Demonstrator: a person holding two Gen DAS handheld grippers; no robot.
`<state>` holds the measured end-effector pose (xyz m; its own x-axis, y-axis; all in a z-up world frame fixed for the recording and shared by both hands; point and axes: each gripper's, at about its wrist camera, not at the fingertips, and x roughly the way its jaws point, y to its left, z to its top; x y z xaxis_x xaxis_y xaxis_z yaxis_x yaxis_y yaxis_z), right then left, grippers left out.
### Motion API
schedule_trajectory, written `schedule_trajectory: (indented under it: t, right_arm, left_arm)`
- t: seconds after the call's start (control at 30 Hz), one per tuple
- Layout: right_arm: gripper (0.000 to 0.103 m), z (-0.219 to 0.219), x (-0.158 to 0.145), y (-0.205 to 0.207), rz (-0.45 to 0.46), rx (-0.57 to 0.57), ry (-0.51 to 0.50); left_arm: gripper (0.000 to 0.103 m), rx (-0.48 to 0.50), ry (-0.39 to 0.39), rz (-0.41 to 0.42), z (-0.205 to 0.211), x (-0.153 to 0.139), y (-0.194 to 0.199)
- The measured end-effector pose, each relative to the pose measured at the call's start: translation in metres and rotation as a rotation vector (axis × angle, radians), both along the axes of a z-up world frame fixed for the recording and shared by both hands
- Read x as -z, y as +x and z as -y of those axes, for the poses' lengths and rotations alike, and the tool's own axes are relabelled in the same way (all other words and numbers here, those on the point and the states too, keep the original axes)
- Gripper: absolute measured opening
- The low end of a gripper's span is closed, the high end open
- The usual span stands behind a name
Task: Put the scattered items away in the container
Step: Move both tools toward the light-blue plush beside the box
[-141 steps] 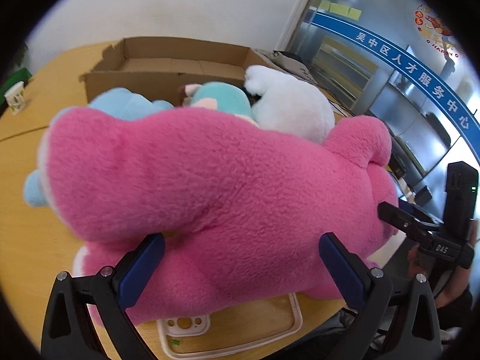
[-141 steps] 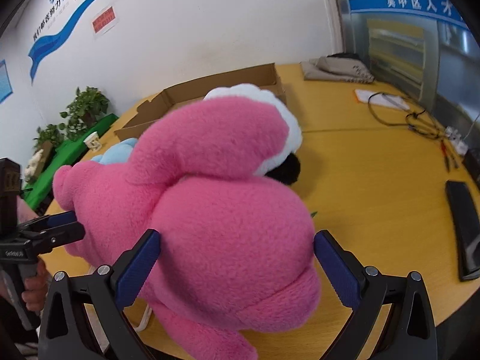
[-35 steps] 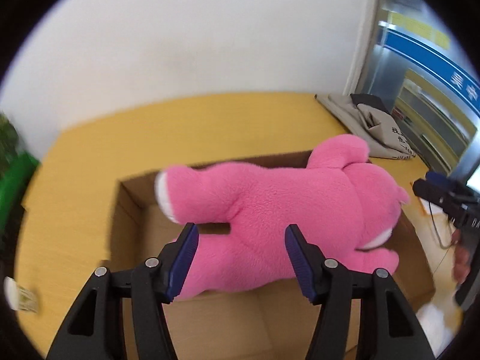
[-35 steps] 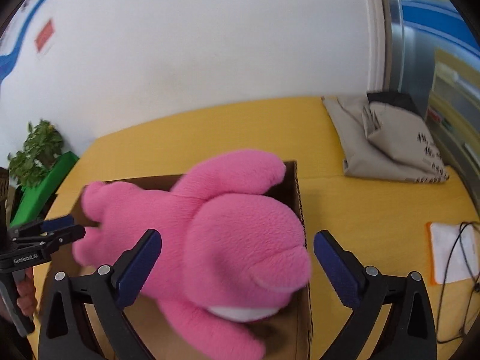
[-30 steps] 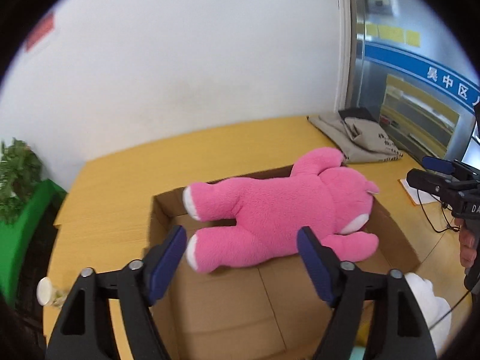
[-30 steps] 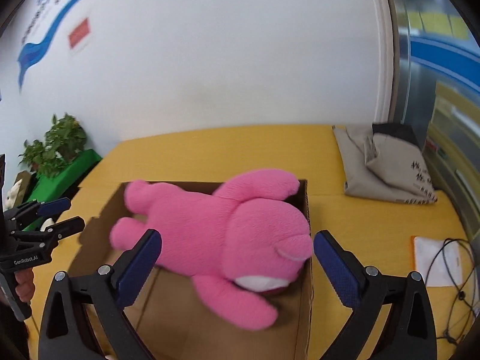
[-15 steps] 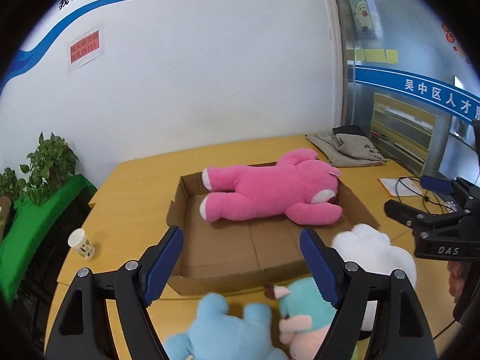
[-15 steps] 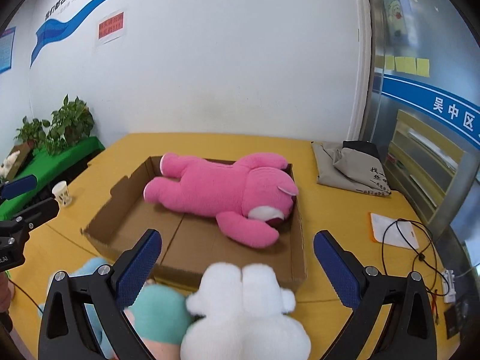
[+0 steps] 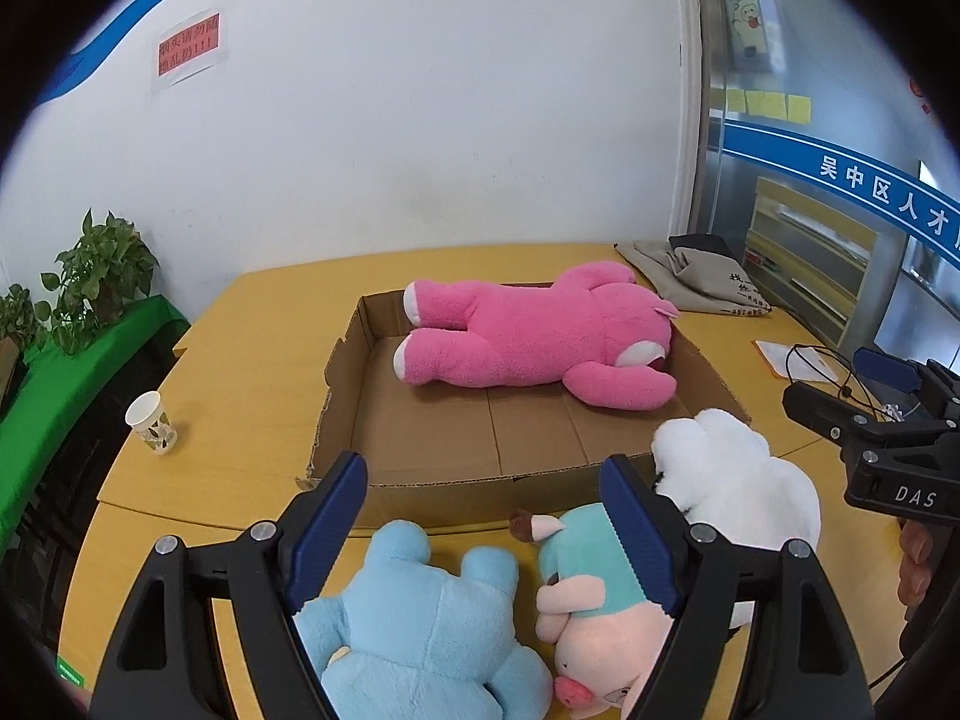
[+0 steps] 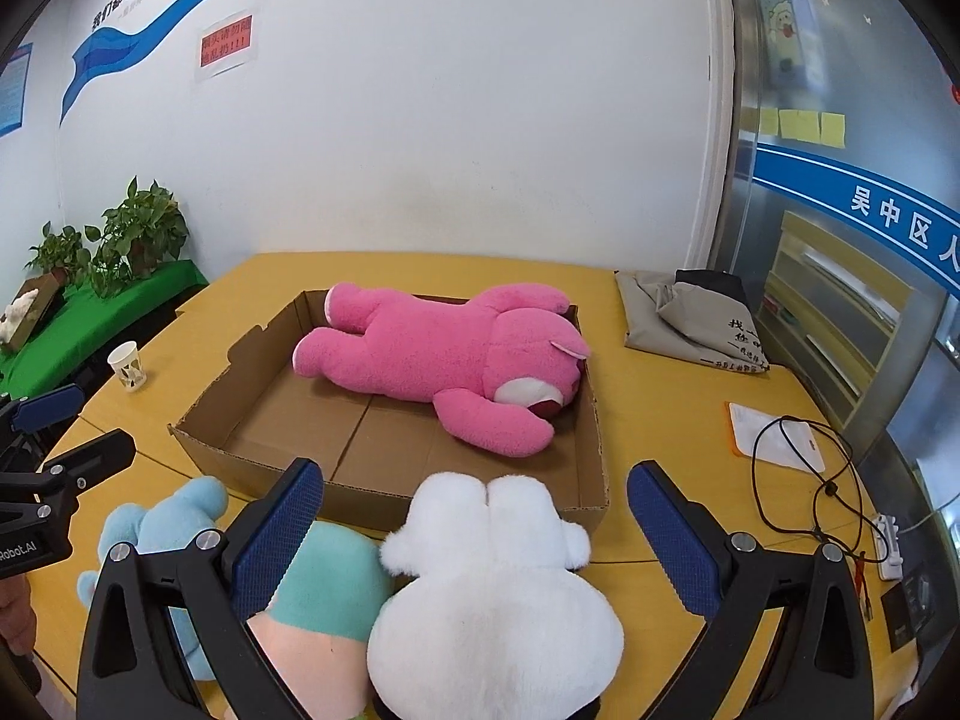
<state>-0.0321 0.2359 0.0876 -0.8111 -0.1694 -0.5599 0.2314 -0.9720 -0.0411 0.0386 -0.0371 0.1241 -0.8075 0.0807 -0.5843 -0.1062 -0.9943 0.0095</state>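
Left wrist view: left gripper [image 9: 483, 504] jaws spread wide, holding nothing, above a light blue plush [image 9: 420, 624] and pig plush [image 9: 591, 606]; pink bear [image 9: 534, 342] lies in the cardboard box [image 9: 342, 396].
Right wrist view: right gripper [image 10: 474, 510] jaws wide, holding nothing, over a white plush [image 10: 492, 594] just outside the box.

My left gripper [image 9: 483, 504] is black plastic with two angular arms, each carrying a ribbed navy-blue pad and silver screw heads at the joints. My right gripper [image 10: 474, 513] is built the same: black frame, blue textured pads, round silver screws. White lettering marks the casings, "DAS" on the right one, "Robot.AI" on the left one. Bare skin of my right hand [image 9: 918, 564] shows under the "DAS" lettering.
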Motion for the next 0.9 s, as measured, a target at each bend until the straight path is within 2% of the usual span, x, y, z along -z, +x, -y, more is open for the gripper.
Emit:
schedule_trajectory:
  t: [0.53, 0.9]
  right_arm:
    - [0.103, 0.002, 0.018, 0.0, 0.039, 0.0, 0.004]
    - [0.103, 0.007, 0.031, 0.003, 0.068, -0.033, -0.008]
  left_arm:
    - [0.08, -0.033, 0.015, 0.038, 0.013, 0.023, 0.001]
    - [0.08, -0.035, -0.025, 0.054, 0.018, 0.037, 0.007]
